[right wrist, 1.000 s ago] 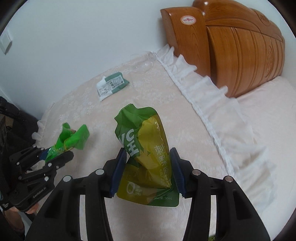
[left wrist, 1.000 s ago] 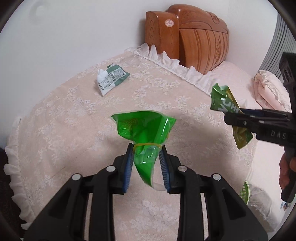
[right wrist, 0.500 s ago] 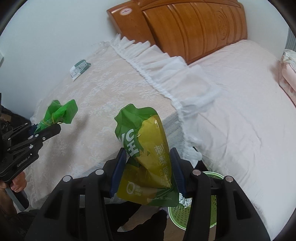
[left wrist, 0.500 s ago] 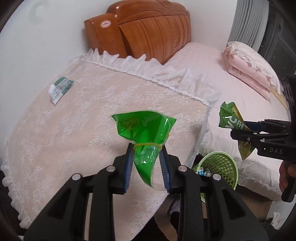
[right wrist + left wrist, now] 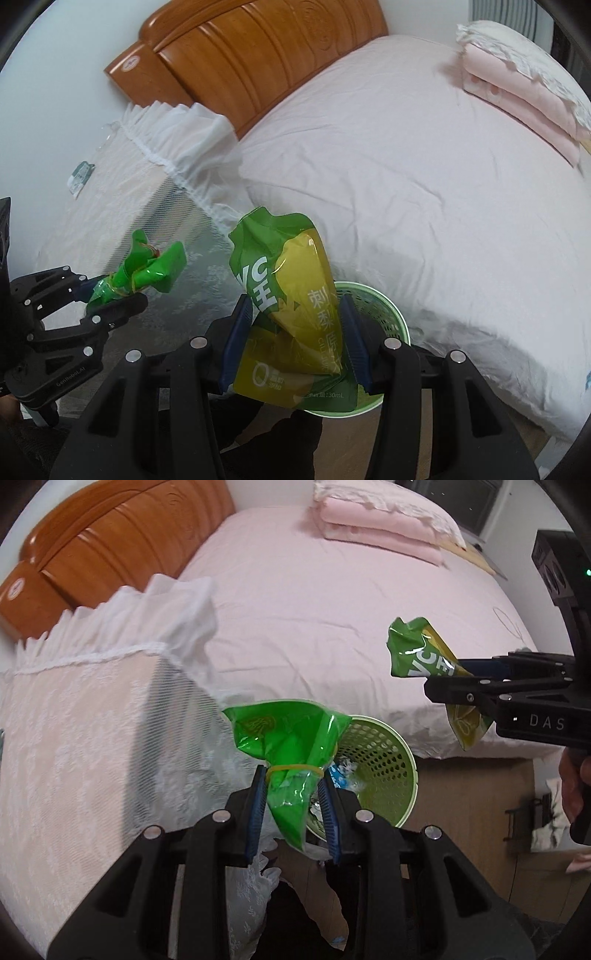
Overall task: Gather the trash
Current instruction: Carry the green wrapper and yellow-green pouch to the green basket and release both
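Observation:
My left gripper is shut on a bright green plastic bag tied with a rubber band; it hangs over the near rim of a light green mesh waste basket on the floor. My right gripper is shut on a green and yellow drink pouch, held just above the same basket. The right gripper with its pouch shows at the right of the left wrist view. The left gripper's bag appears at the left of the right wrist view. A white and green wrapper lies on the lace-covered table.
The basket stands between a lace-covered bedside table and a pink bed. Folded pink bedding sits at the bed's far side. A wooden headboard stands against the wall. Crumpled wrappers lie inside the basket.
Both grippers swung away from the table top to the gap beside the bed, still holding their items. The basket has come into view beneath them.

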`<move>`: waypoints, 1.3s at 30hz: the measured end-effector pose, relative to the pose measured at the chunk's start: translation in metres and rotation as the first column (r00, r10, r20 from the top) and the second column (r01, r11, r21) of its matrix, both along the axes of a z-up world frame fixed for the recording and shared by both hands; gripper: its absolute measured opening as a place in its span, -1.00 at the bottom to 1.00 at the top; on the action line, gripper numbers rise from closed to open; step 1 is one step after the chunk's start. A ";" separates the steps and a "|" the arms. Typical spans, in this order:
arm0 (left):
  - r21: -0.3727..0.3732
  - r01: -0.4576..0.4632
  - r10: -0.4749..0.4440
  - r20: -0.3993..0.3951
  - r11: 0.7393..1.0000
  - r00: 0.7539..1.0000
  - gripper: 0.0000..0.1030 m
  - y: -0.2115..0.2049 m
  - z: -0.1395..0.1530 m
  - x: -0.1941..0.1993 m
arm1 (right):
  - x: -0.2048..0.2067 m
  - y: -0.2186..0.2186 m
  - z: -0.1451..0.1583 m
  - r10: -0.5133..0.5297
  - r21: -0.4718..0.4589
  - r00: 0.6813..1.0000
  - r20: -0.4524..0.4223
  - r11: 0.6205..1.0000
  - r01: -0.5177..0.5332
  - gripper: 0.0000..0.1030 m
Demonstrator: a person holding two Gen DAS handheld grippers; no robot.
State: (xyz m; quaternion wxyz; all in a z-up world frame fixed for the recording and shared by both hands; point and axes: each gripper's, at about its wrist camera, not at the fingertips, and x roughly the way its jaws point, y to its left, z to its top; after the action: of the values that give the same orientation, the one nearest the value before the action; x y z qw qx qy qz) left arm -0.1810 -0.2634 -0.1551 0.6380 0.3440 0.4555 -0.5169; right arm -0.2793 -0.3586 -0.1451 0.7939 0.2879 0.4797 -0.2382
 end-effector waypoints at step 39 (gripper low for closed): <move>0.022 0.012 -0.013 0.014 1.000 1.000 0.81 -0.045 -0.003 -0.041 | -0.075 -0.036 -0.041 -0.089 0.048 0.995 -0.039 0.995 0.090 -0.01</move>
State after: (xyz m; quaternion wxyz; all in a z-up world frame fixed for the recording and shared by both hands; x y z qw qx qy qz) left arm -0.2224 -0.3081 -0.1585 0.6341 0.3576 0.4546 -0.5133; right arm -0.3545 -0.3948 -0.1863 0.7662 0.3242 0.4864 -0.2668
